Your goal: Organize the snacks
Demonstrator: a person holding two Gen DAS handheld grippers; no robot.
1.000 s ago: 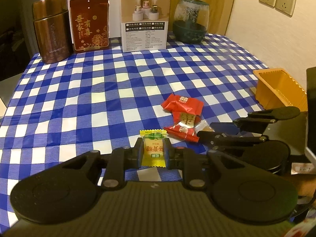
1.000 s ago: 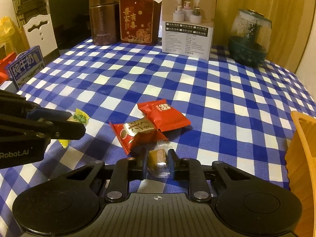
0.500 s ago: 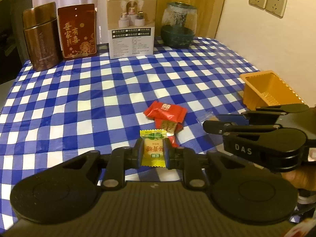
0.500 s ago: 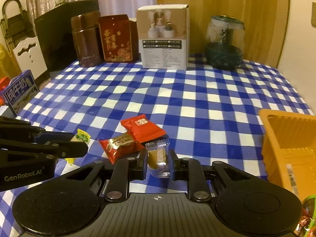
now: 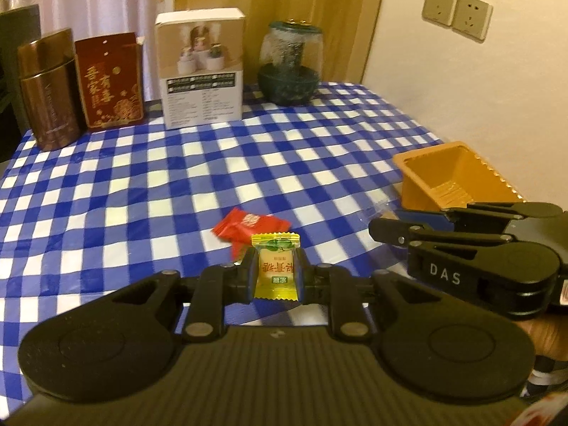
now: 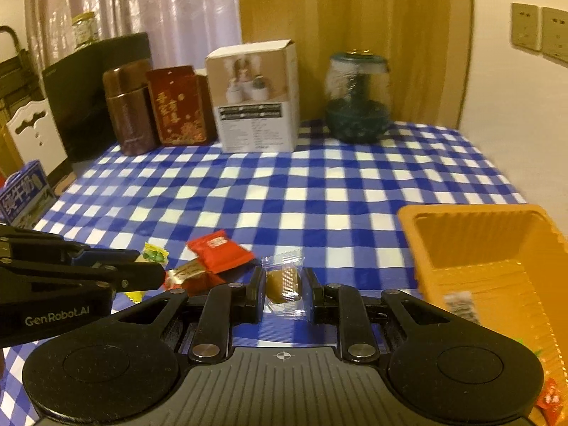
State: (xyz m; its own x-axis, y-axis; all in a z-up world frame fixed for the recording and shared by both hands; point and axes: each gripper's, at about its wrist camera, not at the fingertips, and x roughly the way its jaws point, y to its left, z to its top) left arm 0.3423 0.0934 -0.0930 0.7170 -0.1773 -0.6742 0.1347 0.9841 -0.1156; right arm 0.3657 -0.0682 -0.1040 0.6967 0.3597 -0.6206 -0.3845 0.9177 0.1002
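Observation:
My left gripper (image 5: 275, 272) is shut on a yellow wrapped candy (image 5: 274, 270) and holds it above the checked tablecloth. My right gripper (image 6: 284, 285) is shut on a clear-wrapped brown candy (image 6: 283, 282), also lifted. Two red snack packets lie on the cloth: one plain red (image 6: 220, 251) and one with a gold label (image 6: 188, 271); the red one also shows in the left wrist view (image 5: 250, 225). An orange tray (image 6: 486, 248) stands at the right, close to my right gripper; it also shows in the left wrist view (image 5: 451, 183).
At the table's back stand a brown canister (image 5: 48, 88), a dark red box (image 5: 110, 80), a white carton (image 5: 202, 67) and a green glass jar (image 5: 289, 64). A wall runs along the right side. A blue milk carton (image 6: 23, 191) stands left of the table.
Both grippers have risen from the cloth with their candies and moved right, towards the orange tray. The two red packets stay on the cloth.

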